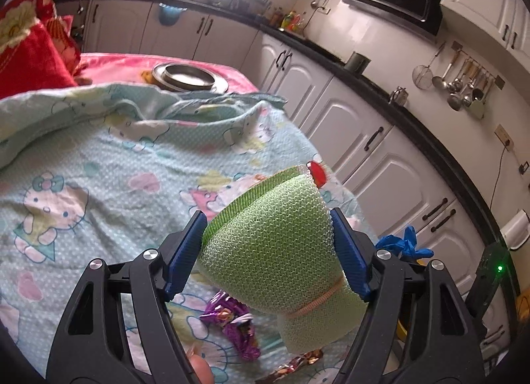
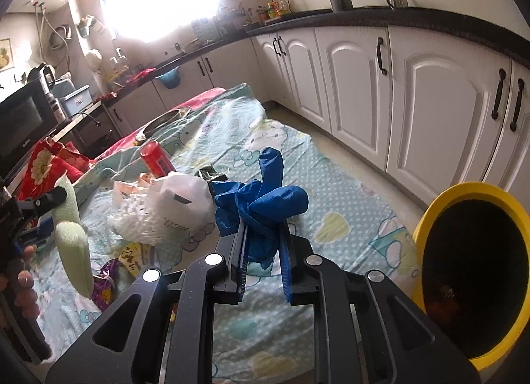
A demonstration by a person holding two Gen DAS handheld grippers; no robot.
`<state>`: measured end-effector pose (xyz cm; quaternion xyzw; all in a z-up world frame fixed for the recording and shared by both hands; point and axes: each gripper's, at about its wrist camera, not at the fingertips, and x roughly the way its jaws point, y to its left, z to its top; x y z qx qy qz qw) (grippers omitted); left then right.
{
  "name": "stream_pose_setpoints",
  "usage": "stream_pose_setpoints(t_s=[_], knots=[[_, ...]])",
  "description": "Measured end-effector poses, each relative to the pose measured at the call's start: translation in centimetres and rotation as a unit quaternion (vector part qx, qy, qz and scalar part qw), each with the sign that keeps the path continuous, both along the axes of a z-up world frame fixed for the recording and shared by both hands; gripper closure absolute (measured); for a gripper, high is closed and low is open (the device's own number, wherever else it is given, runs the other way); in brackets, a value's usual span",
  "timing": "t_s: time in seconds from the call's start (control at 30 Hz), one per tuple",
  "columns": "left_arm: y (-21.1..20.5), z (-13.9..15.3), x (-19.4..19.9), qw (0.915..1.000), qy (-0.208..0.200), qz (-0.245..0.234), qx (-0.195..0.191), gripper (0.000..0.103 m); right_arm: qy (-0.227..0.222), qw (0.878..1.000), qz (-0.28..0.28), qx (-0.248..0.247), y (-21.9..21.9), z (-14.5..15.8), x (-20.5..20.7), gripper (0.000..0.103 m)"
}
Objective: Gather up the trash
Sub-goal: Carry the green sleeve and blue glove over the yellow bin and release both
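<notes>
My left gripper (image 1: 266, 218) is shut on a green foam net sleeve (image 1: 275, 251), its blue pads pressing both sides and holding it above the cartoon-print sheet (image 1: 99, 168). The sleeve also shows at the left of the right wrist view (image 2: 73, 241). My right gripper (image 2: 263, 228) is shut on a crumpled blue glove (image 2: 265, 198), which sticks up past the fingertips. A yellow bin (image 2: 470, 192) with a dark inside stands at the right, on the floor beside the sheet. A purple wrapper (image 1: 232, 321) lies on the sheet under the sleeve.
More litter lies on the sheet: a white plastic bag (image 2: 179, 198), white foam netting (image 2: 139, 221), a red can (image 2: 155, 158) and a brown wrapper (image 1: 294, 364). A steel dish (image 1: 185, 77) sits at the far end. White cabinets (image 2: 357, 92) line the right; red cushions (image 1: 26, 62) lie left.
</notes>
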<state>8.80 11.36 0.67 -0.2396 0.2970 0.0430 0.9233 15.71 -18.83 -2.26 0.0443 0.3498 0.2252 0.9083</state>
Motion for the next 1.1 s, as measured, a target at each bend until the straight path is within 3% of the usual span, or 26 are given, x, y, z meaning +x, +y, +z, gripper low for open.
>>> stream_pose_setpoints(t_s=[0.43, 1.1], knots=[[-5.3, 2.4, 1.3, 0.9973, -0.031, -0.049, 0.045, 0.037, -0.035, 0.999, -0.004, 0.005, -3.4, 3.0, -2.5, 0.087], [-12.6, 3.1, 3.2, 0.9892, -0.041, -0.118, 0.077, 0.037, -0.054, 0.996, -0.076, 0.010, -10.8, 3.4, -4.1, 0.087]])
